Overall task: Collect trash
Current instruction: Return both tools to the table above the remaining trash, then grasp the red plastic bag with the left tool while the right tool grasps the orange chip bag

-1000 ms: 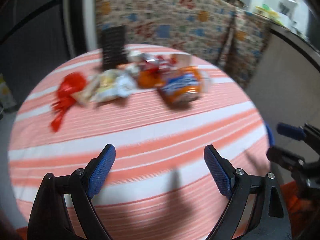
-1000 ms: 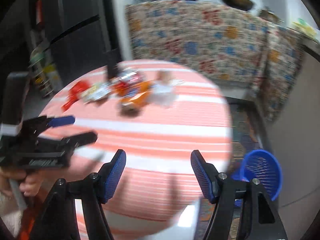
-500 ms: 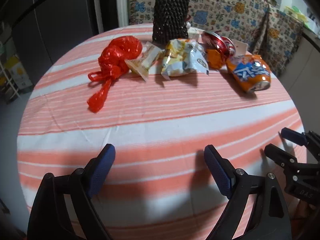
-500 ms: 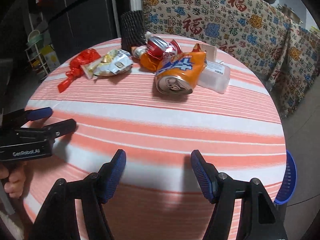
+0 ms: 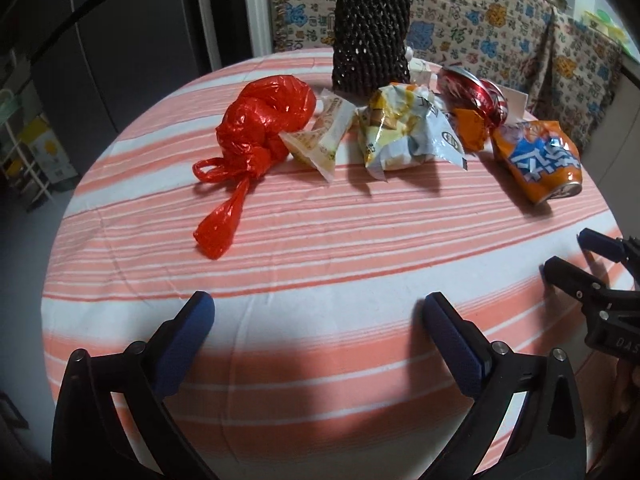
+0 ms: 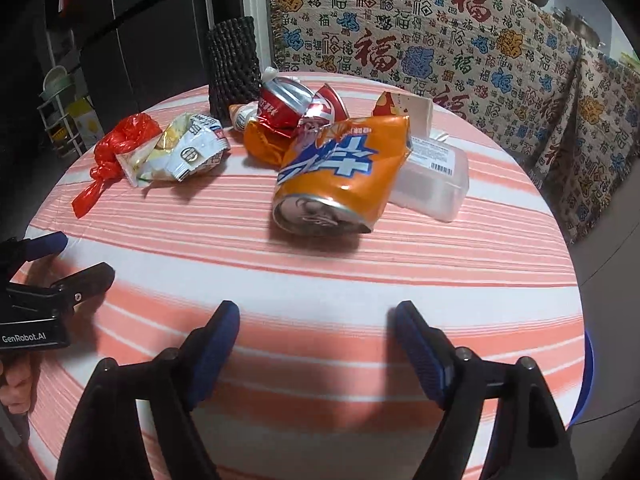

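Crushed orange soda can nearest: I square my spread right gripper across its dented body; left gripper hovers spread, empty.

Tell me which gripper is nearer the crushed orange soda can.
Right. The right gripper hovers open over the striped table's near edge, with the orange can just ahead. The left gripper, also open, sits further left, the can far off to its right.
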Motion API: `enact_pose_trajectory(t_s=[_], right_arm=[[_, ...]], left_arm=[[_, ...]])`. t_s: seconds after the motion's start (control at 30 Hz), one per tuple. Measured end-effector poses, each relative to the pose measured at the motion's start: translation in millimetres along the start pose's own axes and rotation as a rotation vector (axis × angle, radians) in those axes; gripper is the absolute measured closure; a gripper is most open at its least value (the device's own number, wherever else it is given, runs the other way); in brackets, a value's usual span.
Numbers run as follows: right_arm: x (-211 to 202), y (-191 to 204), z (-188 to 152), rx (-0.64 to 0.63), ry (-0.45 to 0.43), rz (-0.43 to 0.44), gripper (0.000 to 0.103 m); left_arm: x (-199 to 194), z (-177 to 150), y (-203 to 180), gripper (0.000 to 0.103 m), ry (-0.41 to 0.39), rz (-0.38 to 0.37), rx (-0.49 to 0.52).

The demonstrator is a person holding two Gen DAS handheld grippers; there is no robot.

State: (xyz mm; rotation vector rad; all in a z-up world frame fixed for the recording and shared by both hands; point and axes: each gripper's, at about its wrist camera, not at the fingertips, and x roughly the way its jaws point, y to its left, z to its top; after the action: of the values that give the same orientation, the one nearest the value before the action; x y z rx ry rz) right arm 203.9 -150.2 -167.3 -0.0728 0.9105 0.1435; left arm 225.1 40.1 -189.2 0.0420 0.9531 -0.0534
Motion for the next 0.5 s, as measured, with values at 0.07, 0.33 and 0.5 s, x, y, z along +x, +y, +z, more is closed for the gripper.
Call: enact_pose_trajectory(t_s=[0.07, 0.33, 0.5], right_arm=[[3, -2, 3, -0.002, 0.001, 0.0, 0.017], [8, -3, 6, -0.005, 0.005, 0.002, 0.011], [17, -4, 14, 0.003, 0.018, -0.005, 0.003]], left_arm=[[4, 5, 4, 0.0, 0.0, -0.018, 0.024], [19, 27, 54, 0.001, -0.006, -0.003, -0.042], [21, 31, 50, 0.0, -0.004, 0.022, -0.031]])
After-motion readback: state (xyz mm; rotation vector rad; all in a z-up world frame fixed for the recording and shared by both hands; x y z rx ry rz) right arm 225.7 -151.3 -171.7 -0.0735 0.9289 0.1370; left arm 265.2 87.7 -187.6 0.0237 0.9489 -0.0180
